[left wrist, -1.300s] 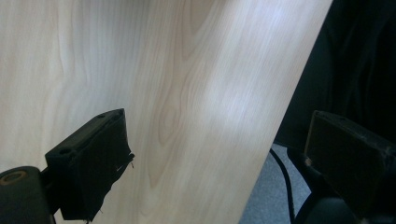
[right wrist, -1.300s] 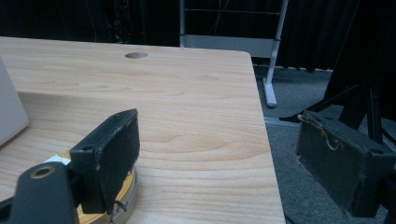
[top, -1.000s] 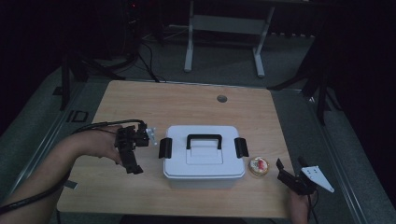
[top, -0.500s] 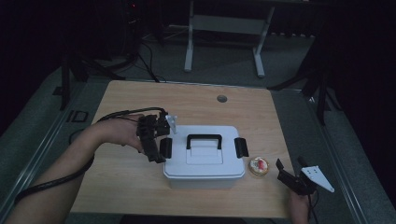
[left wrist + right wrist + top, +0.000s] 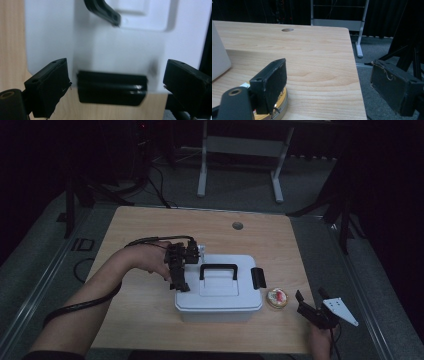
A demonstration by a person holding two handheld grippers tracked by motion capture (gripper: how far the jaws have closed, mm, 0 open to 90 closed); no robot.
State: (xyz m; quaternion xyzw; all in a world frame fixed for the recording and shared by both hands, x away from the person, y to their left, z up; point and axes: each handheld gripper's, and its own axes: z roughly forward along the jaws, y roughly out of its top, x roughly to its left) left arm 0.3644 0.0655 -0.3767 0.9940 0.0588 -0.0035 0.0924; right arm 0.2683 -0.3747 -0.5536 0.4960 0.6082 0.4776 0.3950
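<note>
Dark floor, black stands and a pale metal frame surround the wooden counter [image 5: 150, 320], which carries a white plastic box [image 5: 218, 290] with a black handle [image 5: 218, 270] and black latches at its ends. From above, the left tongs [image 5: 181, 285] sit at the box's left end, over the lid's edge, while the right tongs [image 5: 306, 306] hover at the counter's front right corner beside a small round tin [image 5: 276, 298]. The left gripper view brings out what the high view cannot: the left latch [image 5: 111, 88] lies between the 2 spread jaws, neither pad touching it. The right gripper view shows those jaws wide apart too, the tin [image 5: 275, 105] just behind one pad. Its lid print is too small to read
</note>
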